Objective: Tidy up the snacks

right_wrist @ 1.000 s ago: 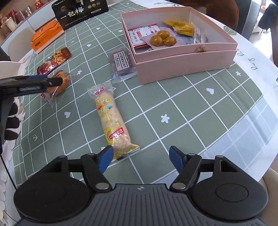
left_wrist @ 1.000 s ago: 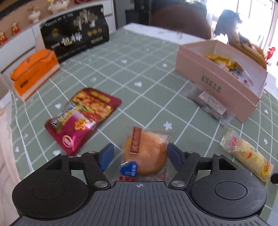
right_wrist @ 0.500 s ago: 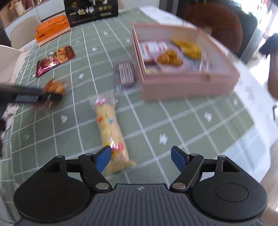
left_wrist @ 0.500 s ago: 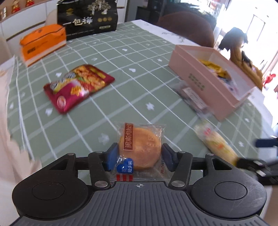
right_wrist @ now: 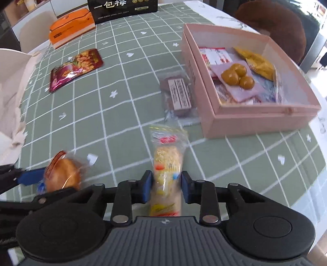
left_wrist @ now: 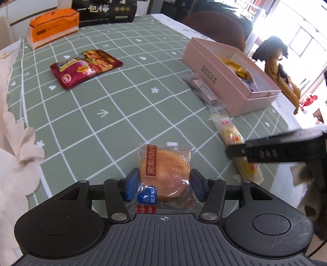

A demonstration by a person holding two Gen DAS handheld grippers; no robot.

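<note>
A round golden cake in a clear wrapper [left_wrist: 163, 174] sits between the blue pads of my left gripper [left_wrist: 164, 184], which is shut on it just above the green checked cloth. The cake [right_wrist: 61, 174] also shows at the lower left of the right wrist view. My right gripper [right_wrist: 166, 187] straddles a long yellow snack bar [right_wrist: 166, 159]; its jaws are closing and the pads touch the wrapper's sides. The same bar [left_wrist: 229, 131] lies at the right in the left wrist view. The open pink box [right_wrist: 265, 120] with several snacks inside stands to the right.
A dark wrapped snack [right_wrist: 179, 94] lies against the pink box's left wall. A red packet [left_wrist: 85, 67], an orange box [left_wrist: 53, 26] and a black bag [left_wrist: 104, 10] sit farther back. Cream cloth [left_wrist: 12, 143] hangs at the left edge. A brown chair [right_wrist: 271, 22] stands behind the box.
My left gripper closed on the round cake and carried it toward the right. My right gripper shifted over the long yellow bar and its jaws narrowed onto it.
</note>
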